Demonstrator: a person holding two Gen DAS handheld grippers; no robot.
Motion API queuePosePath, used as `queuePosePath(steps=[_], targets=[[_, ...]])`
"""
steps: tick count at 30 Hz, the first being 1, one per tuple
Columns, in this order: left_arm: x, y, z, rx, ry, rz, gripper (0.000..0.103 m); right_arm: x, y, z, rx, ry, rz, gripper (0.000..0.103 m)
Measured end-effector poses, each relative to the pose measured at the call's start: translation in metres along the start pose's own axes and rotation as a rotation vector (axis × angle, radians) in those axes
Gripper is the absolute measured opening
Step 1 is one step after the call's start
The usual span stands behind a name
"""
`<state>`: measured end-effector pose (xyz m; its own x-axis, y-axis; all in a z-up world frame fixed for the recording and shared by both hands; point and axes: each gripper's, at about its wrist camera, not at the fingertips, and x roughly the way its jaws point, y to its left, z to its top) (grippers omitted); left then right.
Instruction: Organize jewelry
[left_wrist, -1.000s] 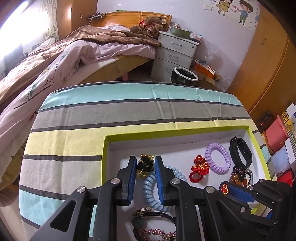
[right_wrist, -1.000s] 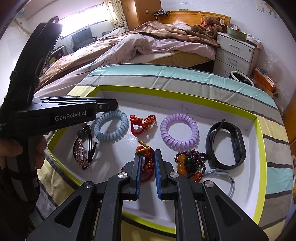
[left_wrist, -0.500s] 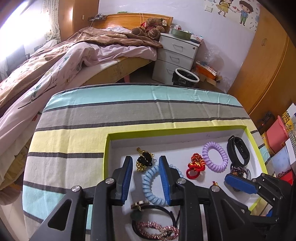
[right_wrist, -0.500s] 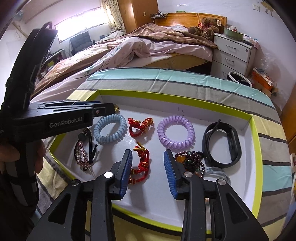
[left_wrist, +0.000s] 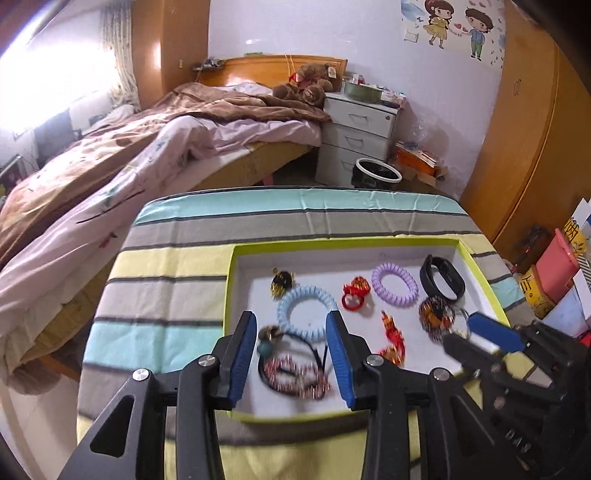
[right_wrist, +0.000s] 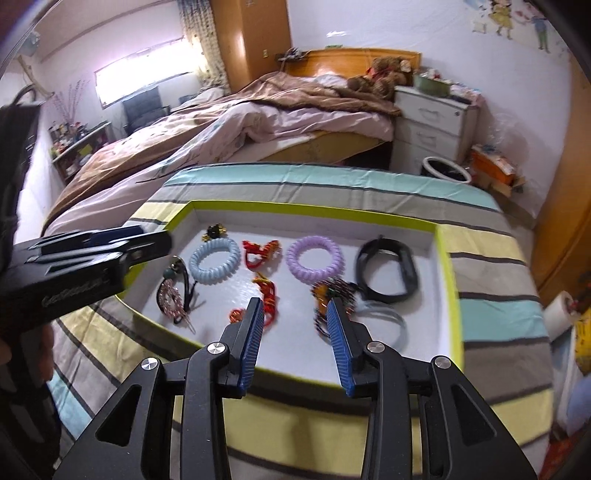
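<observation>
A white tray with a lime-green rim (left_wrist: 476, 266) (right_wrist: 441, 258) lies on the striped table and holds the jewelry: a black-and-gold clip (left_wrist: 282, 281), a blue coil band (left_wrist: 306, 312) (right_wrist: 214, 260), two red knot ornaments (left_wrist: 354, 293) (right_wrist: 266, 291), a purple coil band (left_wrist: 394, 283) (right_wrist: 314, 258), a black wristband (left_wrist: 441, 282) (right_wrist: 388, 275), a bead bracelet (left_wrist: 436, 314) (right_wrist: 332, 291) and a black beaded hairband (left_wrist: 291, 373) (right_wrist: 173, 299). My left gripper (left_wrist: 291, 328) is open and empty above the tray's near edge. My right gripper (right_wrist: 295, 314) is open and empty, back from the tray.
The table wears a striped cloth (left_wrist: 295, 214). A bed (left_wrist: 147, 147) stands behind it on the left, a white nightstand (left_wrist: 354, 133) and a bin (left_wrist: 376, 173) beyond. Boxes (left_wrist: 554, 269) crowd the right side beside a wooden wardrobe (left_wrist: 524, 129).
Both grippers opened, letting go of the black-and-gold clip and the red ornament, which now lie in the tray. Both have pulled up and back from the tray.
</observation>
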<state>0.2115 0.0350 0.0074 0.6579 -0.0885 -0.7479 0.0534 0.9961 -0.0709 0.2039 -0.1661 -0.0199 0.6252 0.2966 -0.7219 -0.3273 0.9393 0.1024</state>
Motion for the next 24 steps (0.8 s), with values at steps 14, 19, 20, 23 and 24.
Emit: queuePosePath(steps=[14,19,20,23,24], targets=[[-0.046,-0.035,-0.050,-0.005,-0.045,0.077,0.039,-0.047,-0.002,-0.029,0.067,-0.043,-0.105,0.037],[-0.056,-0.041,-0.064,-0.028,-0.056,0.113,0.039,-0.054,-0.004,-0.037,0.096,-0.051,-0.161,0.037],[-0.057,-0.041,-0.065,-0.035,-0.057,0.117,0.039,-0.055,-0.004,-0.039,0.101,-0.054,-0.160,0.037],[-0.059,-0.042,-0.068,-0.034,-0.057,0.123,0.039,-0.059,-0.005,-0.042,0.108,-0.061,-0.164,0.037],[-0.060,-0.042,-0.069,-0.033,-0.058,0.124,0.039,-0.059,-0.003,-0.042,0.101,-0.065,-0.173,0.037]])
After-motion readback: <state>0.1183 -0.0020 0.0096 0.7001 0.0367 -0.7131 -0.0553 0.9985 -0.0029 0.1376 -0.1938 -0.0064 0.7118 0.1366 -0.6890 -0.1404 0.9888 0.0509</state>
